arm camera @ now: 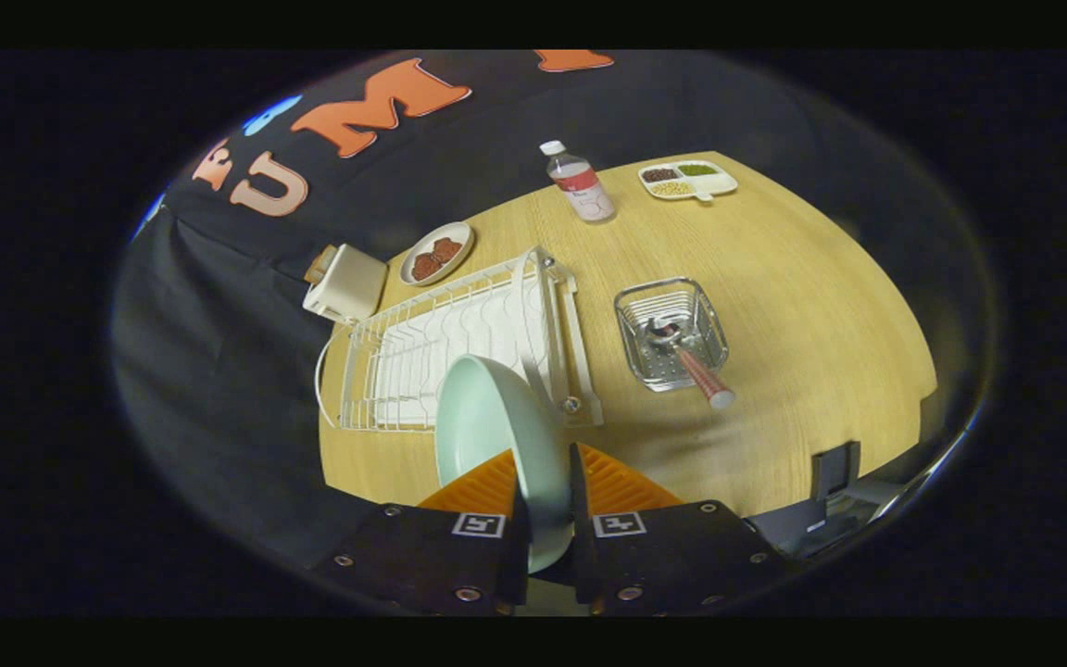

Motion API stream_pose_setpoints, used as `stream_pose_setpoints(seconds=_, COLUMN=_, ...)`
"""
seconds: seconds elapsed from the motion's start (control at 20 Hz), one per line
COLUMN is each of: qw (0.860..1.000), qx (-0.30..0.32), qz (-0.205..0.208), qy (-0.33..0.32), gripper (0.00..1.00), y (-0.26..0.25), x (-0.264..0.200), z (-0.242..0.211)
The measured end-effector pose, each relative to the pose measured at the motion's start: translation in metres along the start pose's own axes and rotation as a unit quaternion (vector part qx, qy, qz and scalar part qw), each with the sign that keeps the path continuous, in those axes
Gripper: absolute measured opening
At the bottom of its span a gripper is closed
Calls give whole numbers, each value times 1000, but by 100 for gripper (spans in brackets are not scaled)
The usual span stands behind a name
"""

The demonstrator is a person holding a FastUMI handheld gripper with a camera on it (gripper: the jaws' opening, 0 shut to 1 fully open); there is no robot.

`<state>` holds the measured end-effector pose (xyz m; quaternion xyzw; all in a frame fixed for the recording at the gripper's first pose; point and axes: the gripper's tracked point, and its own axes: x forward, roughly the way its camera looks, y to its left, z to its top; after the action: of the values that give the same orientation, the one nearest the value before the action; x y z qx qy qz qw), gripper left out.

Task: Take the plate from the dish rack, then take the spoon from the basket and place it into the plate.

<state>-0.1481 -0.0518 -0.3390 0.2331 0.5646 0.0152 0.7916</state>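
My gripper (547, 472) is shut on the rim of a pale green plate (487, 426), held on edge above the table, with both fingers pressing its rim. Just beyond the plate lies the white wire dish rack (459, 343) on its tray. To the right of the rack stands a small wire basket (672, 333). In it rests a spoon (686, 357): its metal bowl lies inside the basket and its reddish handle sticks out over the near rim.
Past the rack sit a white toaster (345, 283) and a small plate of brown food (437, 253). Farther back stand a clear bottle with a white cap (580, 182) and a divided white dish of foods (687, 179). Bare wooden table (811, 306) lies right of the basket.
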Motion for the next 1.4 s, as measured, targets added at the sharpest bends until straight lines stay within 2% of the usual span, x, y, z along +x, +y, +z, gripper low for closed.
stream_pose_setpoints(seconds=0.15, qw=999, qx=29, qz=34, qy=9, gripper=20, y=-4, x=10, z=-17)
stream_pose_setpoints(seconds=0.55, qw=993, qx=67, qz=86, qy=39, gripper=20, y=-7, x=51, z=-61)
stream_pose_setpoints(seconds=0.8, qw=995, qx=36, qz=87, qy=43, gripper=20, y=-5, x=63, z=-75)
stream_pose_setpoints(seconds=1.4, qw=992, qx=70, qz=91, qy=56, gripper=20, y=-27, x=99, z=-91)
